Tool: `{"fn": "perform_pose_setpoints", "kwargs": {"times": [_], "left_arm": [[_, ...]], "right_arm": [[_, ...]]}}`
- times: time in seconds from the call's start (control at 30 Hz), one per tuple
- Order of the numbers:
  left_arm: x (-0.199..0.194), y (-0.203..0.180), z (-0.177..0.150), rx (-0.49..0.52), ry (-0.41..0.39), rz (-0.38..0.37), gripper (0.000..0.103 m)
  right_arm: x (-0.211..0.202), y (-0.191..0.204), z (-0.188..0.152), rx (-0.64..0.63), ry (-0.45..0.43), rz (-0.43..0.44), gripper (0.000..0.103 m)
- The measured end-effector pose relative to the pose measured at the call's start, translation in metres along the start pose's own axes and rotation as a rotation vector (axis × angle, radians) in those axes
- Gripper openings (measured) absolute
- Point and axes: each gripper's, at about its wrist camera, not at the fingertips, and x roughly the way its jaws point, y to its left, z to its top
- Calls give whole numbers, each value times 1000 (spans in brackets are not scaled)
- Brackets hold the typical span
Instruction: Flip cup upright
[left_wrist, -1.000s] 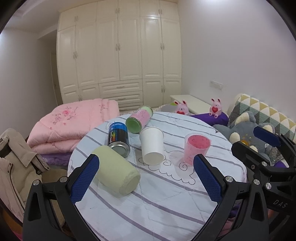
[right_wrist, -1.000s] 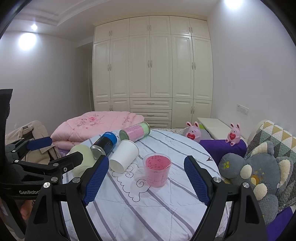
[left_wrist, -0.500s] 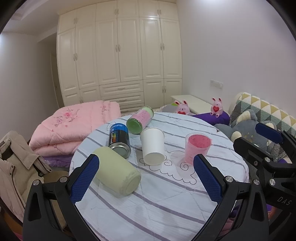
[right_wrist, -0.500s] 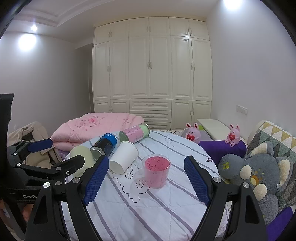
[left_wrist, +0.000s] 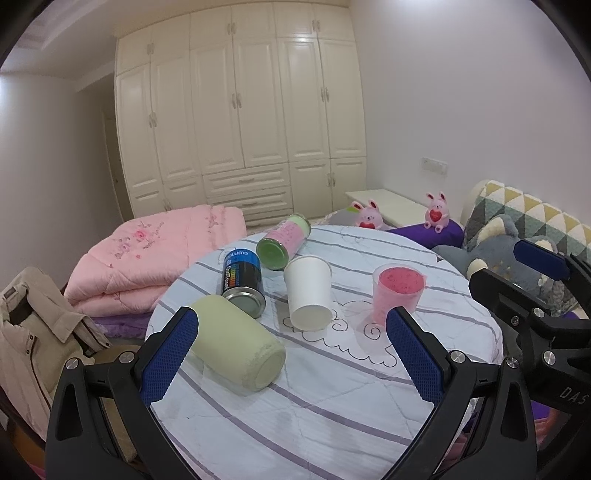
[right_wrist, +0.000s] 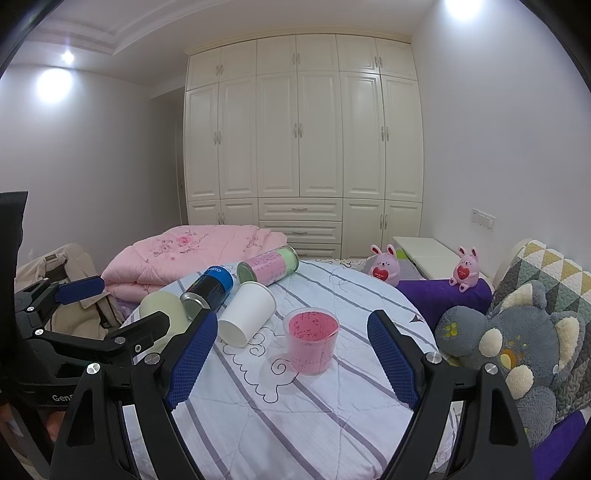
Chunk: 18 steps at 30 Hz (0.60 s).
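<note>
A white paper cup (left_wrist: 309, 291) lies on its side on the round striped table (left_wrist: 332, 387), its base toward me; it also shows in the right wrist view (right_wrist: 246, 318). A pale green cup (left_wrist: 236, 347) lies on its side at the near left, also in the right wrist view (right_wrist: 164, 312). A pink cup (left_wrist: 397, 291) stands upright, also in the right wrist view (right_wrist: 311, 341). My left gripper (left_wrist: 291, 360) is open and empty above the near table. My right gripper (right_wrist: 293, 363) is open and empty, with the pink cup seen between its fingers.
A blue and black can (left_wrist: 242, 280) and a pink and green can (left_wrist: 284, 242) lie behind the cups. A folded pink quilt (left_wrist: 159, 254) lies at the left. A grey plush toy (right_wrist: 517, 343), purple cushion (right_wrist: 443, 295) and two pink bunnies sit at the right.
Both views have tilted up a little, so the table and cups sit slightly lower in frame. Nothing on the table has moved and both grippers stay open.
</note>
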Motion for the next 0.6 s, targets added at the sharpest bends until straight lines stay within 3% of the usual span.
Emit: {"fn": "perform_pose_setpoints", "kwargs": {"times": [0.6], "left_arm": [[3, 2, -1, -3, 8, -3, 103]], "right_arm": [[1, -1, -1, 6, 13, -10, 85]]}}
